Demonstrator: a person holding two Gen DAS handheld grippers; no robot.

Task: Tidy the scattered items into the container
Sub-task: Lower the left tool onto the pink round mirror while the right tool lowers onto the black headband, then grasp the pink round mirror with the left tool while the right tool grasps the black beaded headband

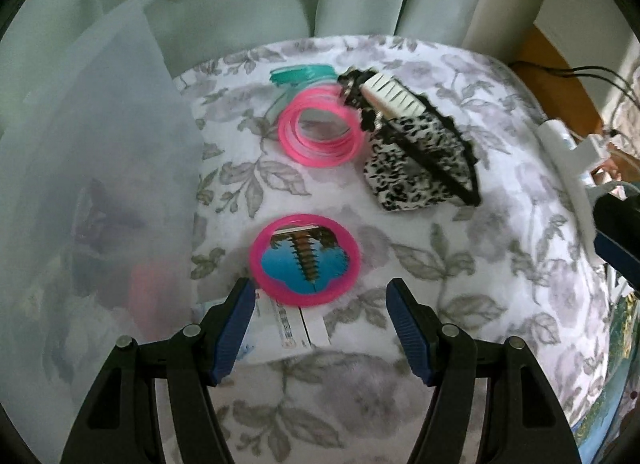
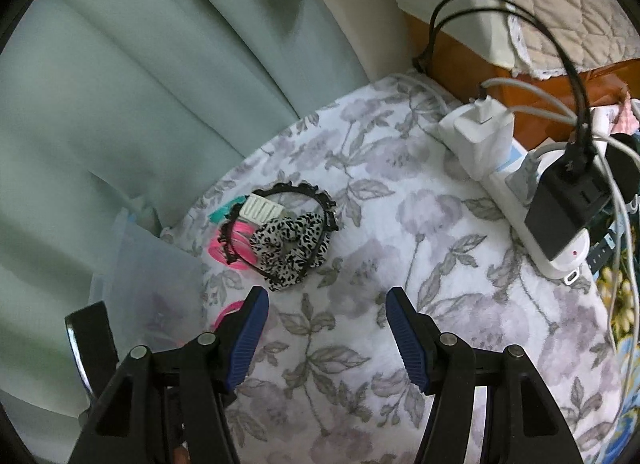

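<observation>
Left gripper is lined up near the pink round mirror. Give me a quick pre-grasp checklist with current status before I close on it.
1. Left gripper open: ok.
2. Left gripper empty: ok.
3. Pink round mirror centred between the fingers: not ok, it lies ahead, toward the left finger.
4. Mirror free of other items: not ok, its near edge overlaps a white packet.
5. Translucent container within reach at left: ok.
6. Right gripper open and apart from the mirror: ok.

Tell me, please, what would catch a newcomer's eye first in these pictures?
Probably the pink round mirror lying on the floral cloth just ahead of the left gripper, whose jaws stand open. Beyond it sit the pink bangles beside a leopard-print scrunchie. From the right wrist view, a white power strip crowded with chargers fills the right edge.
</observation>
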